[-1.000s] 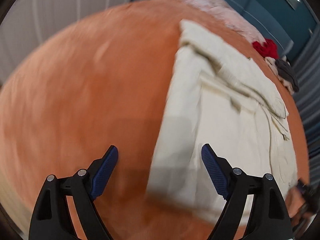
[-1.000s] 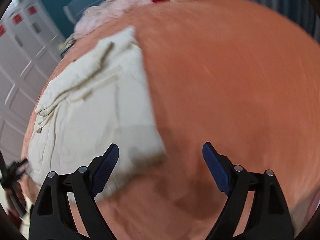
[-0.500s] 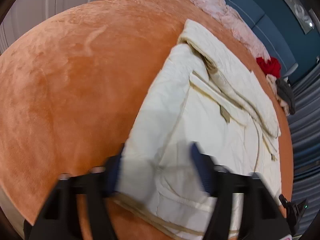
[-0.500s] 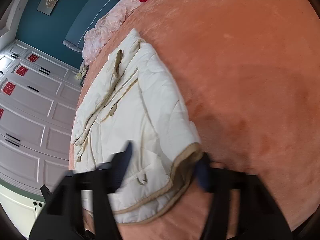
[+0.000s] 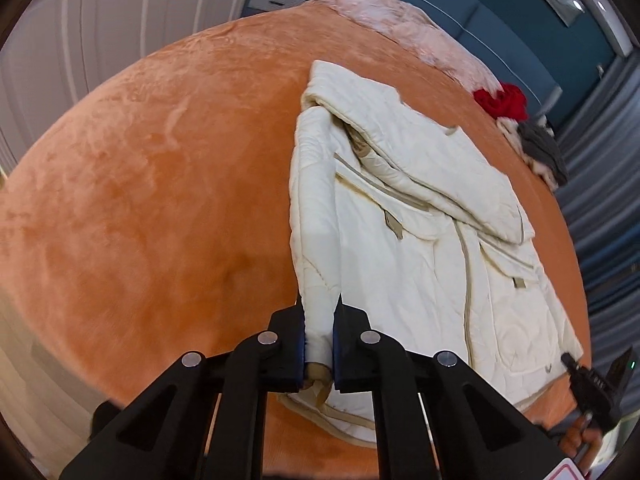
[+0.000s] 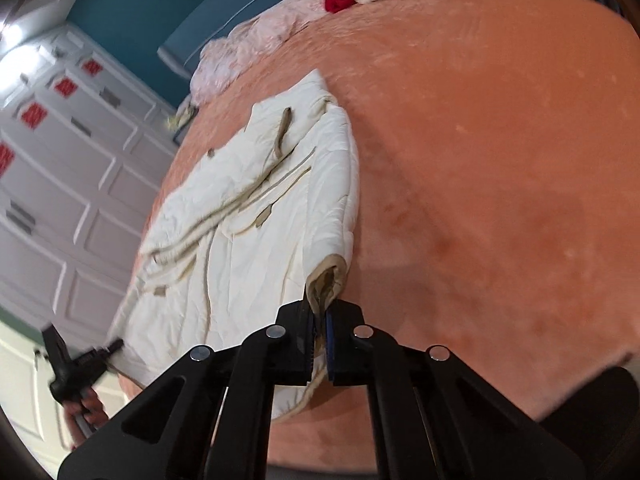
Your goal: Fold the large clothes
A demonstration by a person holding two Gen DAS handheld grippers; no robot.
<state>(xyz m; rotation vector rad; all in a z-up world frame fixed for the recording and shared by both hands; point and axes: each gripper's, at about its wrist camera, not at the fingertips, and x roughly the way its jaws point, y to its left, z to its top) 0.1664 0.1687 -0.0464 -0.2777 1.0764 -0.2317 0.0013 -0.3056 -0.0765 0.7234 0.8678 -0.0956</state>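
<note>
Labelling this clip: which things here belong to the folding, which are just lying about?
In the job:
cream jacket
left gripper, shut on its hem
right gripper, shut on its hem
orange blanket under it

Lying about:
pink fabric
red garment
grey garment

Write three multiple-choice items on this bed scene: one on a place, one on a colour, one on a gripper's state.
1. Where does the red garment lie?
A. at the bed's far edge, beside the grey garment
B. on the jacket
C. in a gripper

2. What colour is the bedspread?
A. blue
B. orange
C. white

3. What is the left gripper doing?
A. open above the bedspread
B. shut on nothing
C. shut on the cream jacket

Answers: 1 A, it lies past the jacket by the grey one; 2 B, orange plush surrounds the jacket; 3 C, cream fabric sits pinched between its fingers.
</note>
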